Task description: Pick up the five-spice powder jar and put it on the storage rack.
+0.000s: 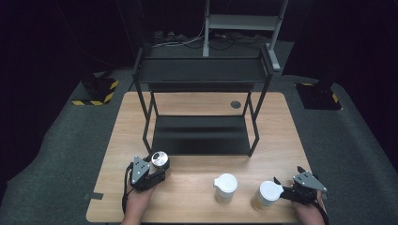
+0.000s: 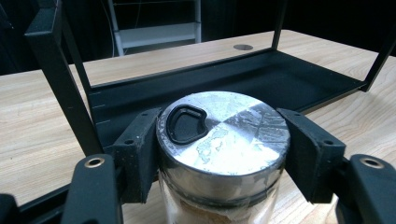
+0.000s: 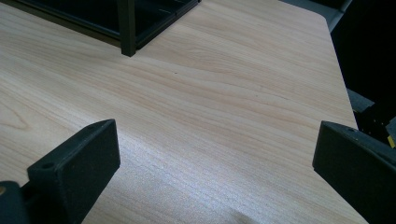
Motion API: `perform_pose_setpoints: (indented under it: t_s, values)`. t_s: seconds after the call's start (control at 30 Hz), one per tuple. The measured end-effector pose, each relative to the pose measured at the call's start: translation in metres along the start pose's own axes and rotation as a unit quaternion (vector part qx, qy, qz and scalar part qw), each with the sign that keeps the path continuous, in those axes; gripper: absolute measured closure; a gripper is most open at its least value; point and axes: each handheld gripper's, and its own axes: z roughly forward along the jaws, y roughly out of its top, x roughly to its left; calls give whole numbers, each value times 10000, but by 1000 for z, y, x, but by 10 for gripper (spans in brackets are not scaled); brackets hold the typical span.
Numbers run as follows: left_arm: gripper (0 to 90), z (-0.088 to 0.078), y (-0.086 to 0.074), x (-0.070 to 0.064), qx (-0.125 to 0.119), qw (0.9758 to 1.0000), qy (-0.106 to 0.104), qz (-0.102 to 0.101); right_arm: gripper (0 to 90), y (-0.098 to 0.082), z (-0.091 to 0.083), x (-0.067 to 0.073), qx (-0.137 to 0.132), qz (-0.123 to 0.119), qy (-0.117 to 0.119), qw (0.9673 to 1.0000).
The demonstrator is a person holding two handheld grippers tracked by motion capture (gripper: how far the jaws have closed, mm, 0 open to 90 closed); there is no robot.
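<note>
left claw is clamped just under the metal lid of the jar, standing on the table before the black rack; right claw gapes empty. a grip this high might let the glass slip or tip when lifted

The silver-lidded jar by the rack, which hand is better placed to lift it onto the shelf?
Left. The left gripper is shut on the silver-lidded jar, right before the black rack. The right gripper is open over bare table.

Black two-tier rack, two white-lidded jars on table
</note>
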Motion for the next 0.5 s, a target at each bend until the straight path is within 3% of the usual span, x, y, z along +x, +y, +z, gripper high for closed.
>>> perform_pose_setpoints:
  t_s: [0.5]
  values:
    - [348, 0, 2, 0, 6, 10000, 3, -8, 0, 0, 0, -1, 2, 3, 17, 10000]
